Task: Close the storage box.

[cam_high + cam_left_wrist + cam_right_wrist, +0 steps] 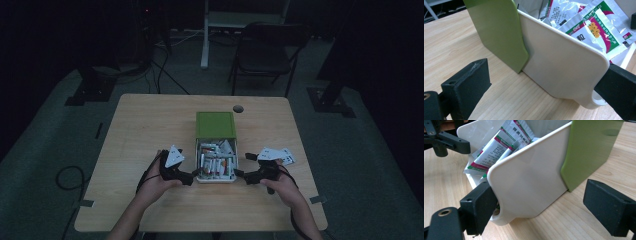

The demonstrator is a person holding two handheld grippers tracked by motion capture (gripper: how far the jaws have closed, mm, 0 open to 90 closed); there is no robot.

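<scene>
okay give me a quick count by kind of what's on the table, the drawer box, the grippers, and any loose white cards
Drawer box (green shell, white drawer of sachets pulled out): 1
Grippers, left gripper and right gripper, one at each side of the drawer: 2
Loose white cards by the right gripper: about 2, too small to be sure
Total: about 5

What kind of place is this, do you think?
Probably a lab or recording studio, not a home: a lone wooden table on grey carpet, a folding chair, cables and stand bases around it, dark surroundings. On it stands a white drawer box of sachets.
</scene>
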